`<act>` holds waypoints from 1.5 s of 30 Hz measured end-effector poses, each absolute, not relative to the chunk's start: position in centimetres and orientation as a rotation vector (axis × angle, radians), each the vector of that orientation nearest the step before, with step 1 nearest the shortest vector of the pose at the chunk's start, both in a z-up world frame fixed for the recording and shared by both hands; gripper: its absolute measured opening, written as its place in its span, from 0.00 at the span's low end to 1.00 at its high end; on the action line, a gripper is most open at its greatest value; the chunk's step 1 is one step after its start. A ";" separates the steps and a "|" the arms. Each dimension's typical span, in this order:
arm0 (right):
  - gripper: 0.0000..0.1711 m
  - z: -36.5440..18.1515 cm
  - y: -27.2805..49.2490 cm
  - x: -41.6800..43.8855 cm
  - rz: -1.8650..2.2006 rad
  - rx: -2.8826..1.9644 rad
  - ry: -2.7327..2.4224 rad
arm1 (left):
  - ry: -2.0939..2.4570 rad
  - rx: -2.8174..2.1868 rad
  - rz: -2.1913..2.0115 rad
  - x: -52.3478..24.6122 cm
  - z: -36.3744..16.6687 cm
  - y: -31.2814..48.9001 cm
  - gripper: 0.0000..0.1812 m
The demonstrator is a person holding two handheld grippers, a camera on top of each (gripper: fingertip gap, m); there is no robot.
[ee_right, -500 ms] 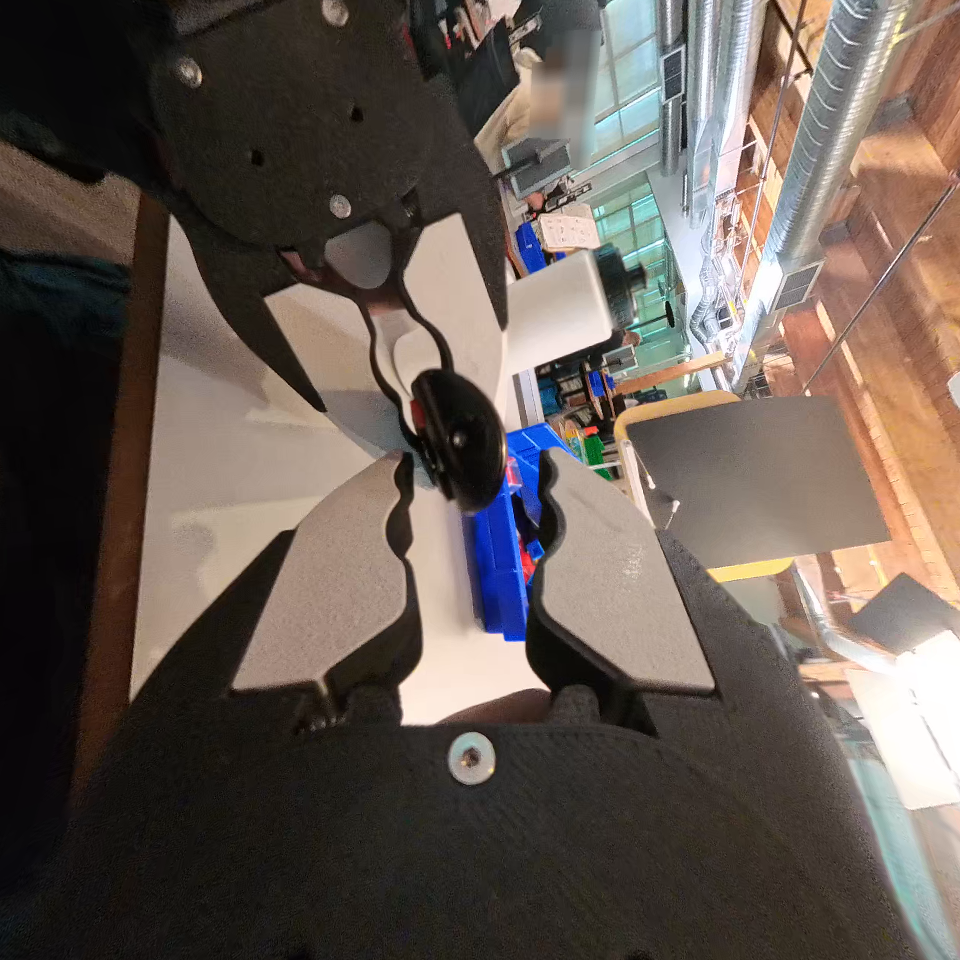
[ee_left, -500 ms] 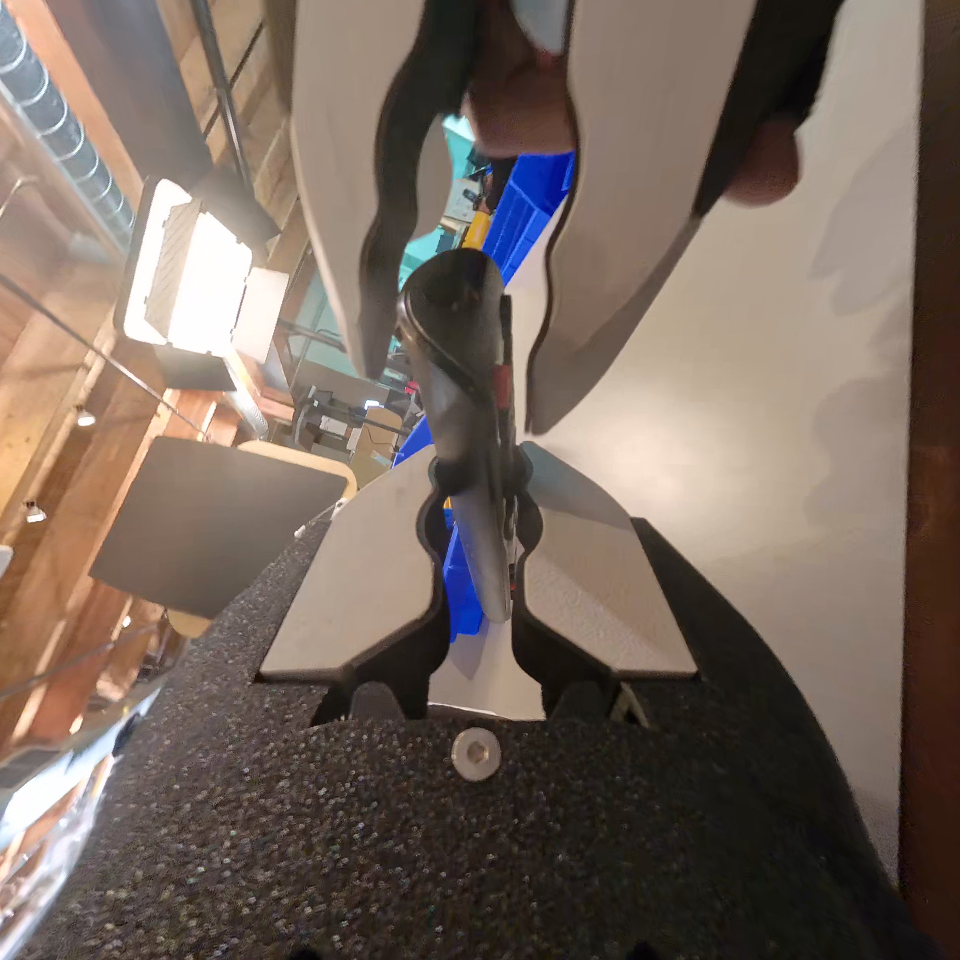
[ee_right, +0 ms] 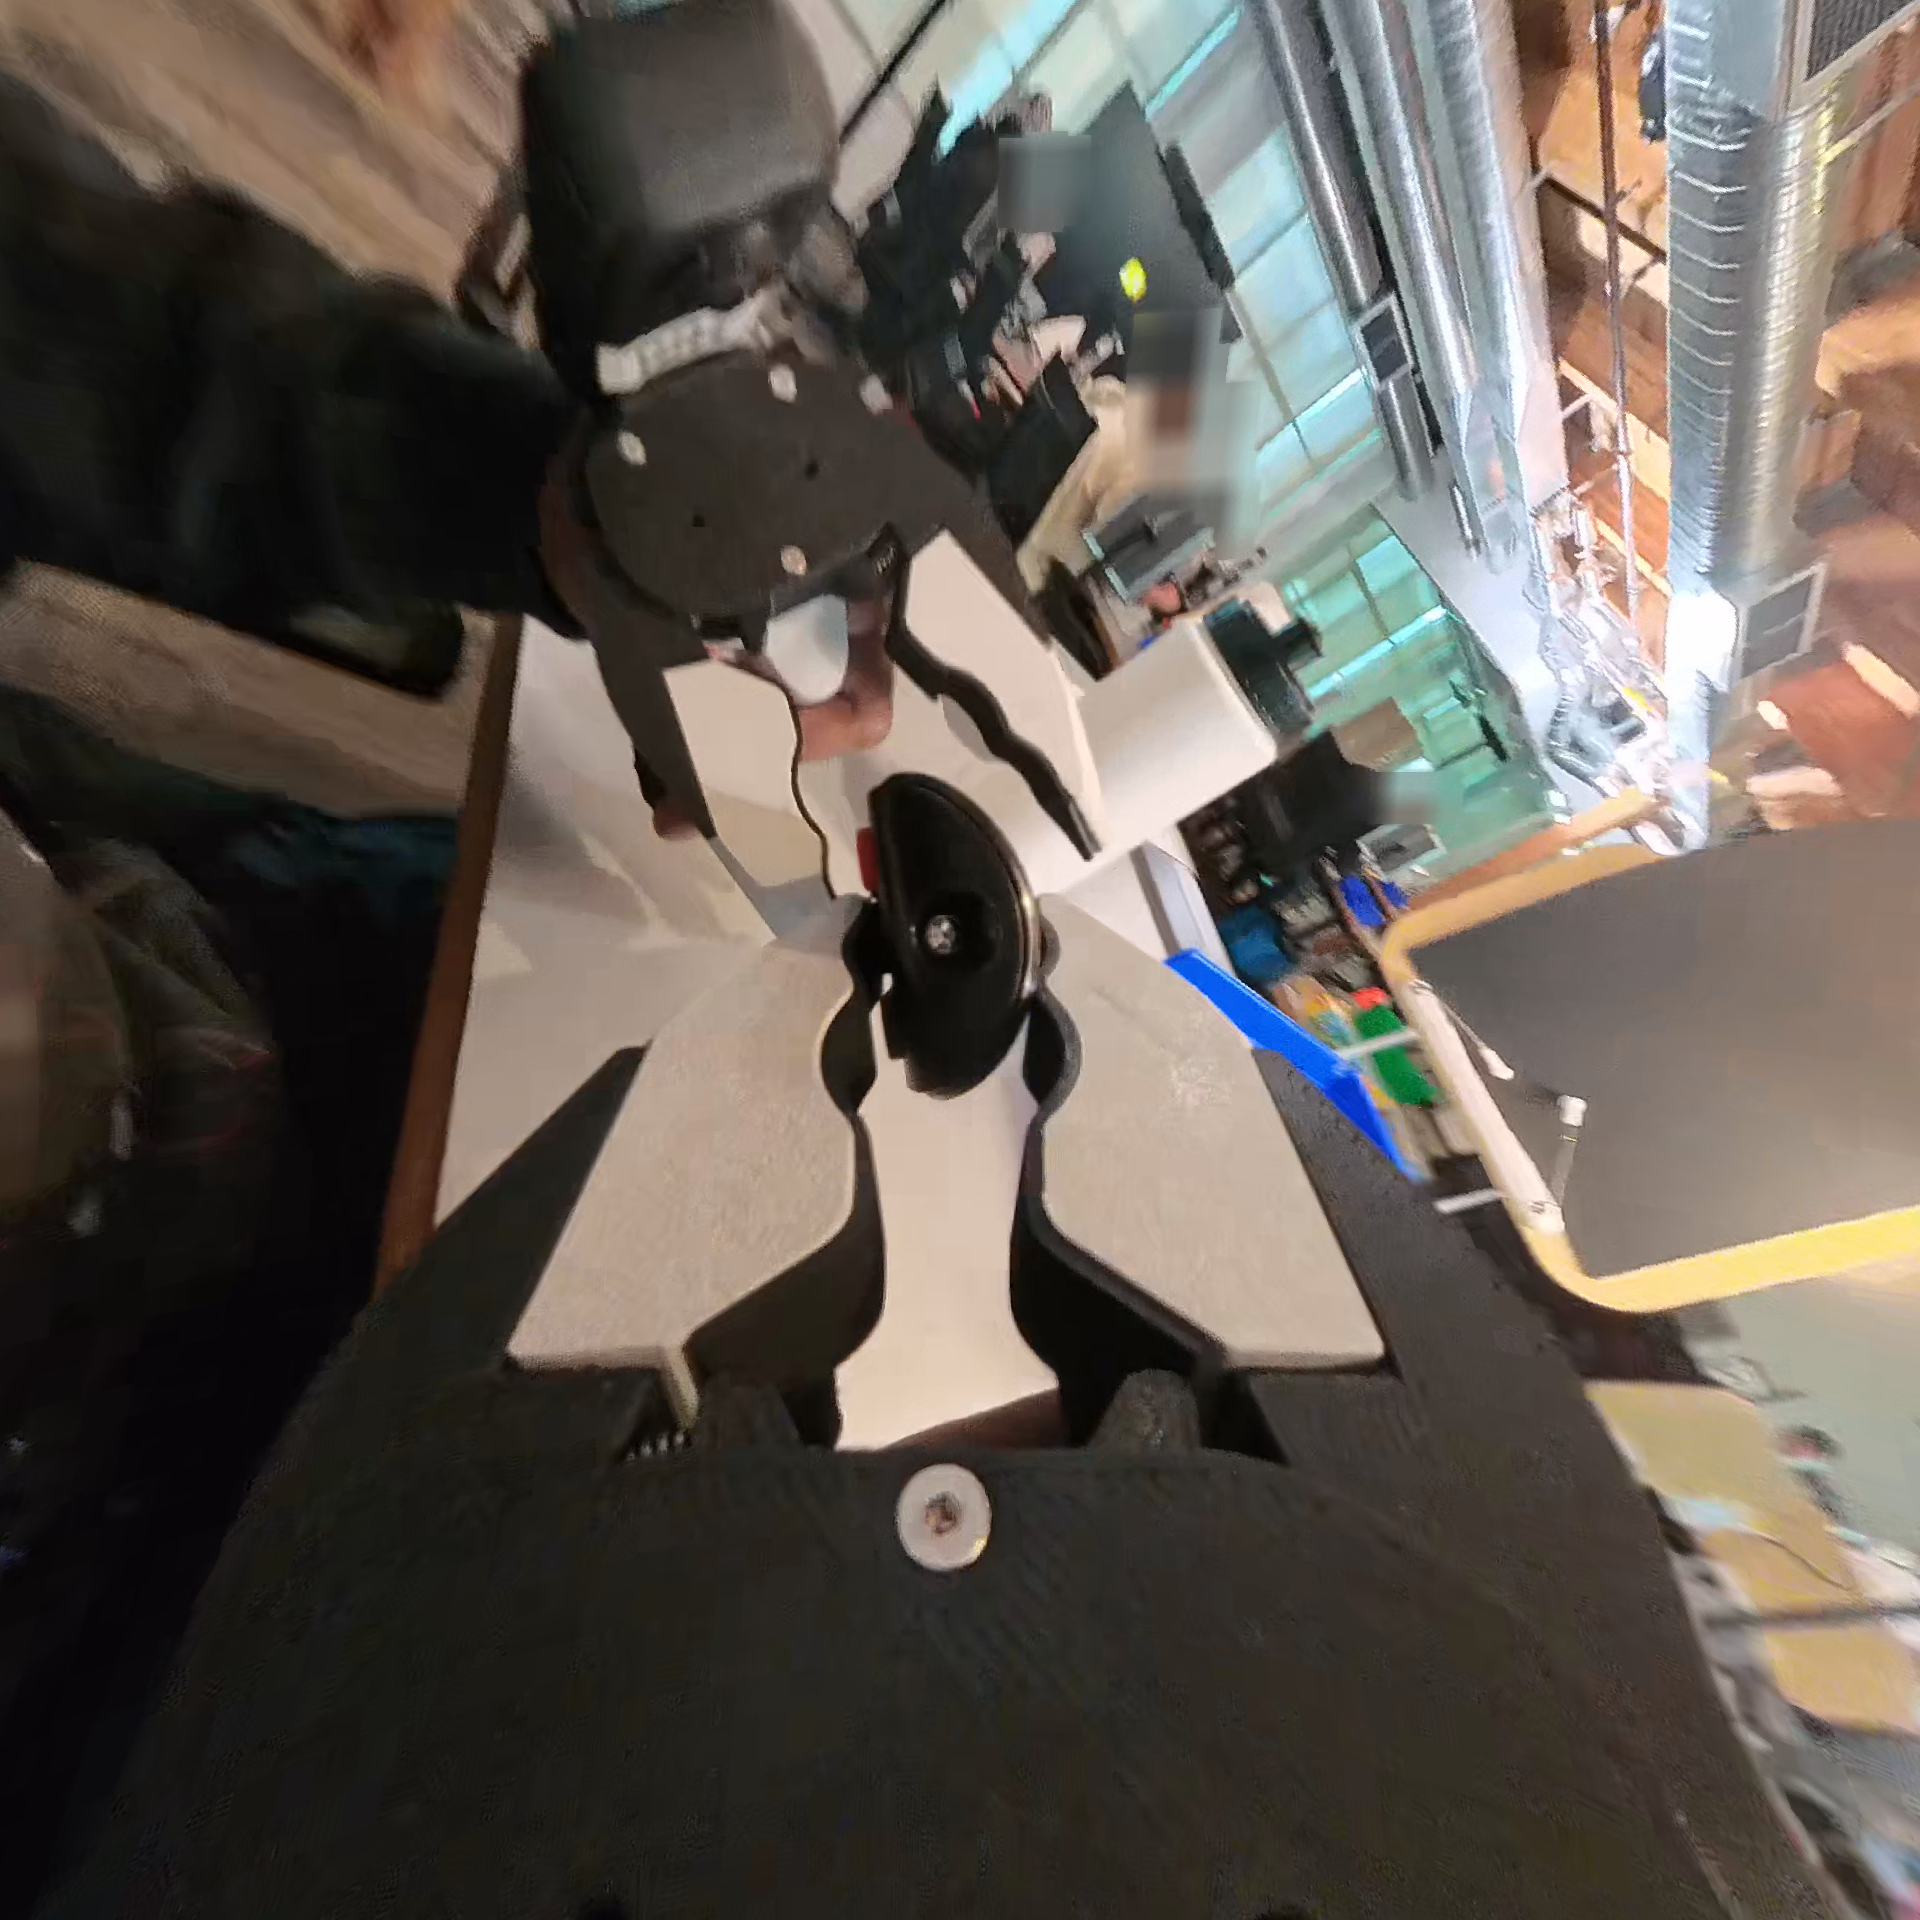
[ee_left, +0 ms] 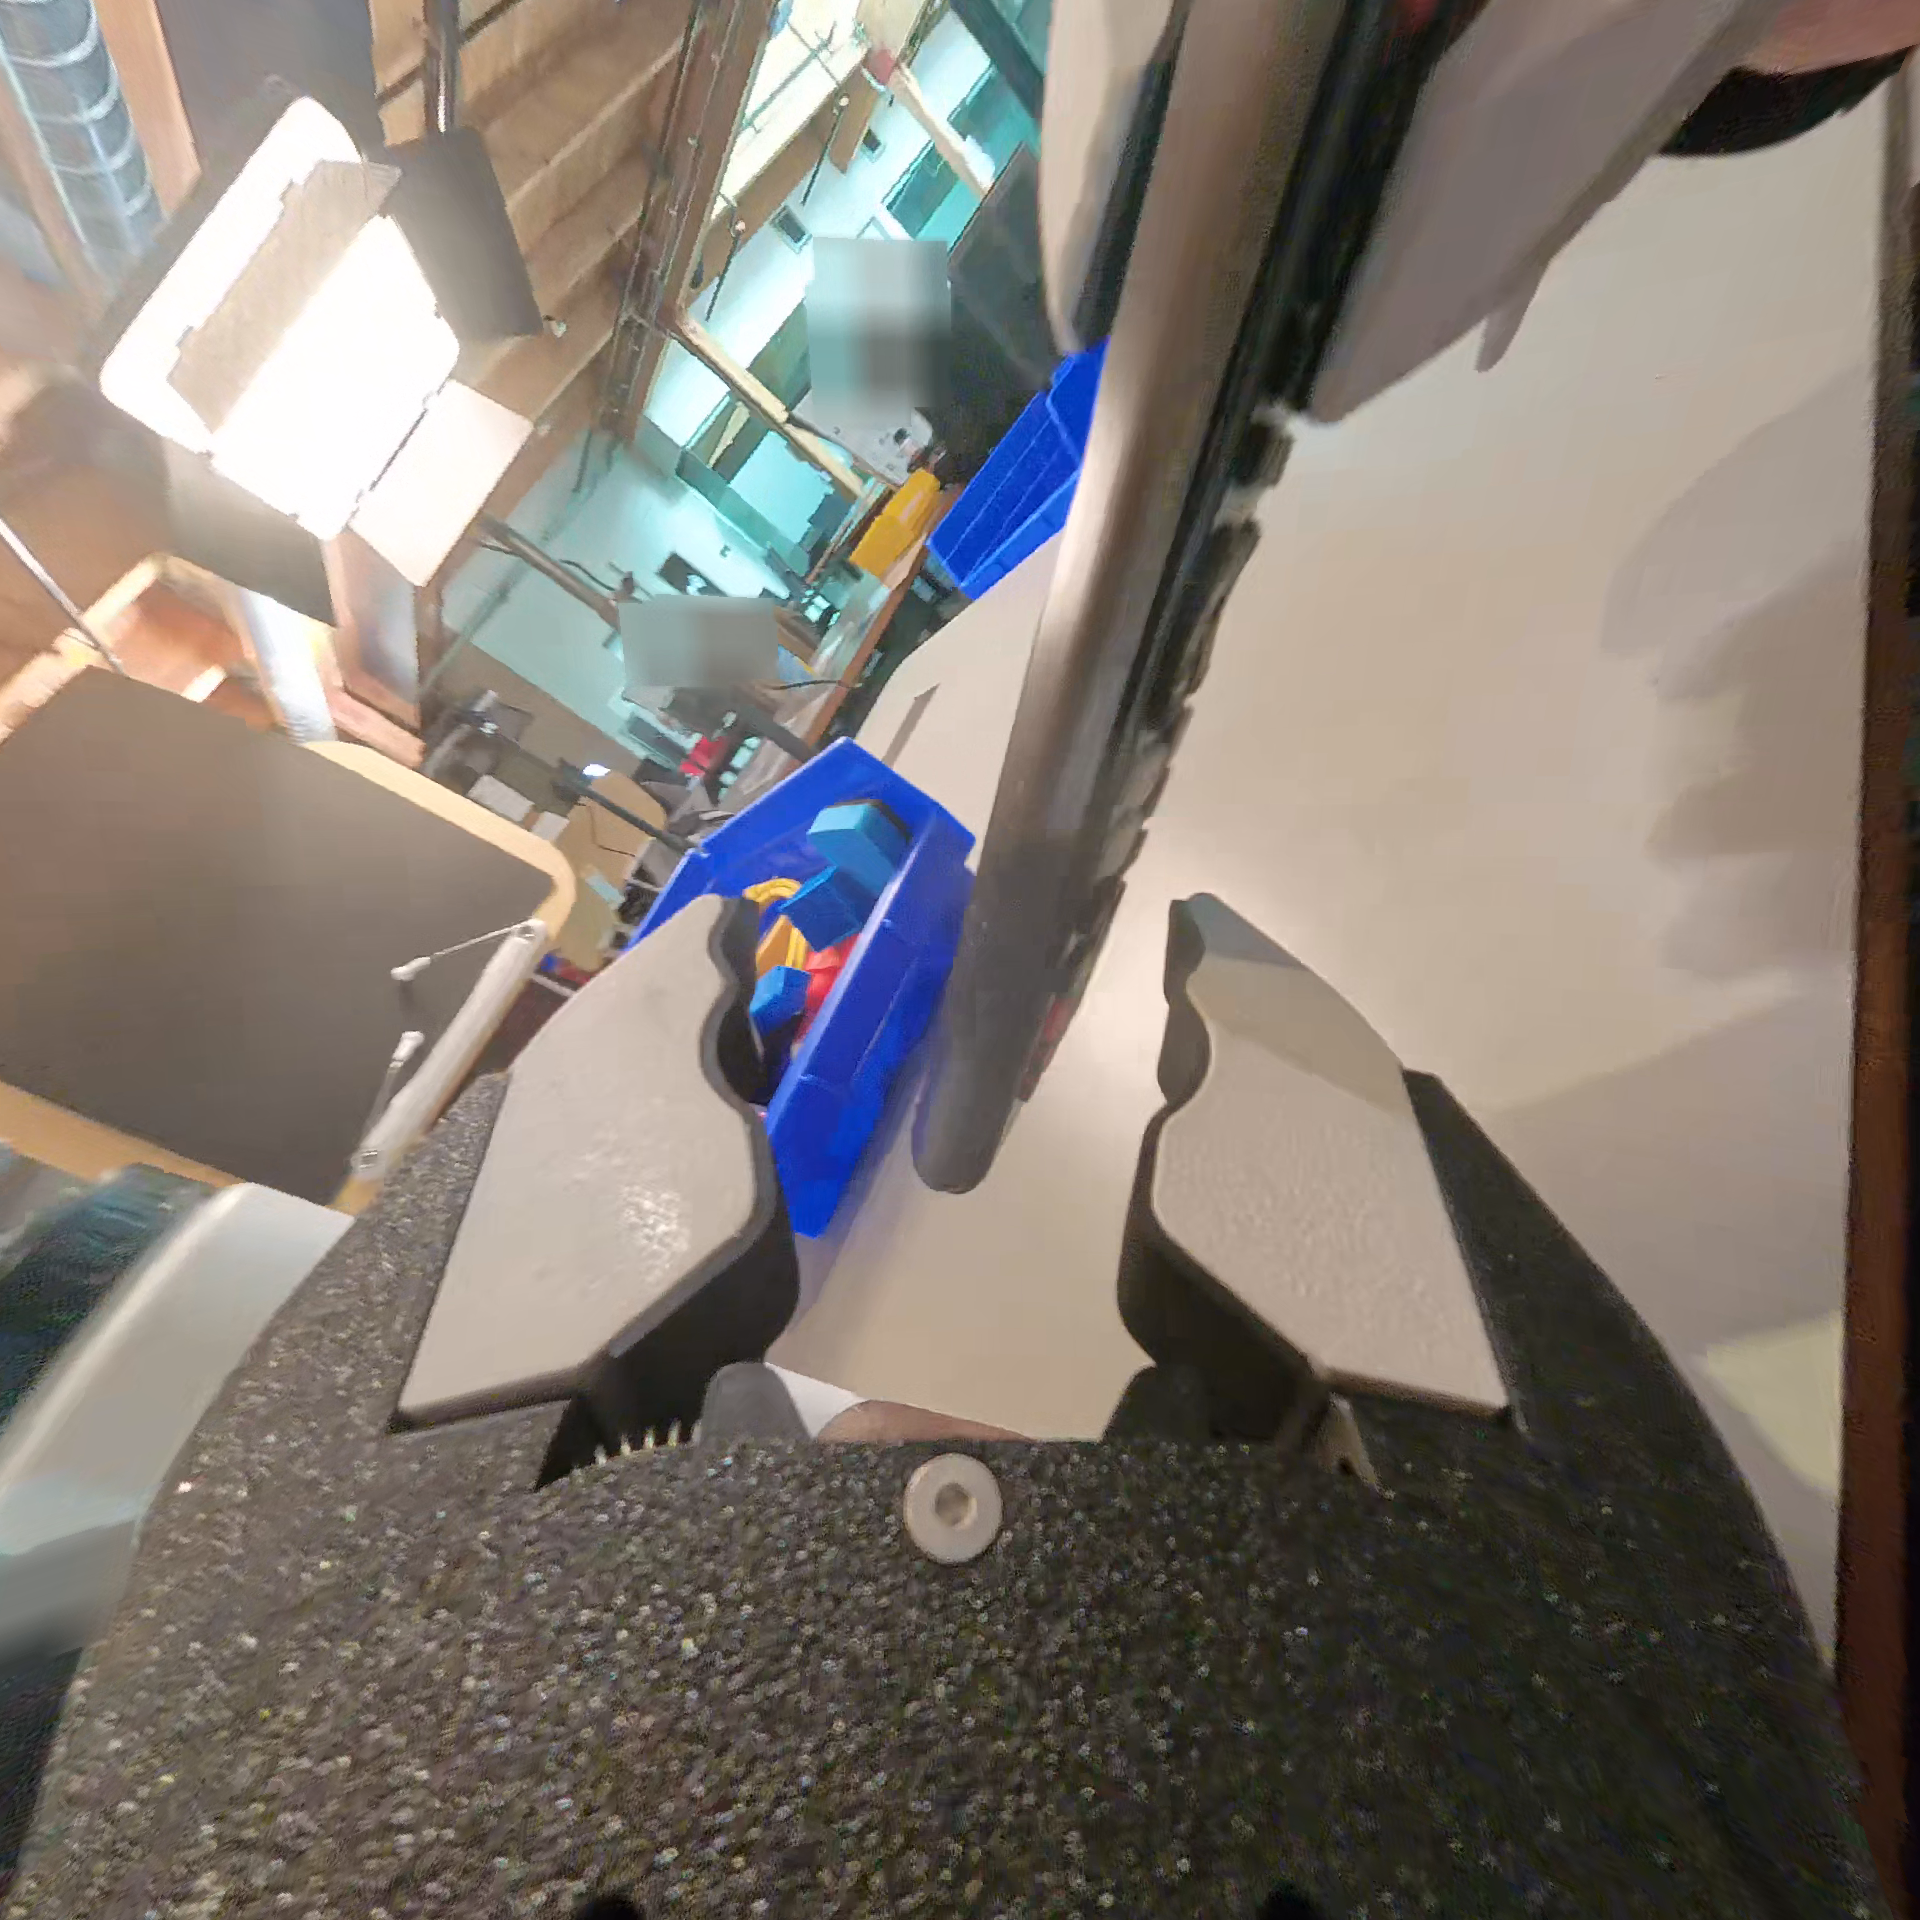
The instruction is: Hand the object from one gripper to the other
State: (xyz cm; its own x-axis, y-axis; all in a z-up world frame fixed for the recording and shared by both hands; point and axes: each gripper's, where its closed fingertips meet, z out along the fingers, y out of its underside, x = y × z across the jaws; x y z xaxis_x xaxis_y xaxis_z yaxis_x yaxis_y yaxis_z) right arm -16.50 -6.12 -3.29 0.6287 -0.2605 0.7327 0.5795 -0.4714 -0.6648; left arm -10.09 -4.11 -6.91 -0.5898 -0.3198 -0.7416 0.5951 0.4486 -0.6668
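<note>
The object is a long tool with a grey metal side, a black side and a small red part. In the left wrist view it hangs down between the fingers of my left gripper, which is open, with gaps on both sides of the tool. My right gripper holds the tool's upper end at the top of that view. In the right wrist view my right gripper is shut on the tool's rounded black end. The open left gripper shows beyond it, fingers spread around the tool.
Both grippers are above a white table with a brown wooden edge. A blue bin holding coloured blocks stands on it. Another blue bin is farther back. A black panel and a bright lamp are to the left. There is about 8 cm between the tips of the two grippers.
My left gripper has opened and let go of the tool. My right gripper has shut on the tool's black end. The two grippers have drawn a little apart.
</note>
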 end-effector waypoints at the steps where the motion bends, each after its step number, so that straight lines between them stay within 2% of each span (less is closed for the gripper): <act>1: 0.14 -3.1 -6.2 -16.8 -0.948 -1.786 -0.249 | 1.822 0.235 -1.325 -10.3 -7.1 -4.1 0.41; 3: 0.14 -2.7 -6.3 -17.3 -0.831 -1.729 -0.235 | 1.862 0.265 -1.399 -11.1 -7.4 -4.5 0.37; 6: 0.14 -1.9 -6.5 -17.8 -0.690 -1.637 -0.207 | 1.948 0.352 -1.453 -12.9 -8.4 -5.2 0.18; 7: 0.14 -1.7 -6.6 -17.7 -0.658 -1.614 -0.192 | 1.981 0.354 -1.462 -13.2 -8.6 -5.4 0.18; 10: 0.16 -0.7 -7.4 -16.6 -0.627 -1.537 -0.088 | 2.114 0.246 -1.565 -13.7 -8.7 -5.8 0.17; 14: 0.26 0.9 -9.5 -12.8 -0.735 -1.426 0.180 | 2.293 -0.072 -1.875 -13.8 -8.1 -6.5 0.16; 19: 0.27 1.9 -12.6 -10.2 -1.141 -1.340 0.281 | 2.377 -0.491 -2.172 -12.8 -7.9 -6.8 0.15; 25: 0.32 -1.4 -12.2 -8.7 -1.710 -1.590 0.012 | 2.386 -0.792 -2.313 -11.8 -8.5 -6.8 0.15; 28: 0.31 -3.1 -10.6 -9.4 -1.786 -1.653 -0.193 | 2.362 -0.878 -2.314 -11.1 -8.8 -6.7 0.14; 31: 0.33 -4.3 -9.8 -9.6 -1.739 -1.714 -0.253 | 2.340 -0.888 -2.291 -10.7 -8.8 -6.3 0.14; 38: 0.47 -7.1 -10.0 -7.8 -1.874 -2.007 -0.296 | 2.491 -0.570 -1.975 -12.6 -10.0 -7.0 0.14; 39: 0.46 -7.4 -10.0 -7.7 -1.887 -2.033 -0.306 | 2.511 -0.516 -1.939 -13.1 -10.2 -7.2 0.15; 41: 0.36 -7.9 -9.8 -7.7 -1.891 -2.069 -0.317 | 2.514 -0.441 -1.883 -13.7 -10.2 -7.4 0.15; 44: 0.34 -7.9 -10.0 -7.3 -1.848 -2.070 -0.233 | 2.437 -0.326 -1.880 -13.9 -9.1 -7.4 0.18; 45: 0.34 -7.8 -9.9 -7.3 -1.804 -2.056 -0.184 | 2.375 -0.288 -1.935 -14.0 -8.1 -7.4 0.23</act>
State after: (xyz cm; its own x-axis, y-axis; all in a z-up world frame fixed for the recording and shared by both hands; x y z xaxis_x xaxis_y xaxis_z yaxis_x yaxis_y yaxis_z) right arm -7.29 -9.93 -7.76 0.1592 -0.1597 0.9743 0.3533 -0.9123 -0.2072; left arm -13.95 -7.36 -8.10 -0.9804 -0.1852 0.0679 -0.1039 0.1920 -0.9759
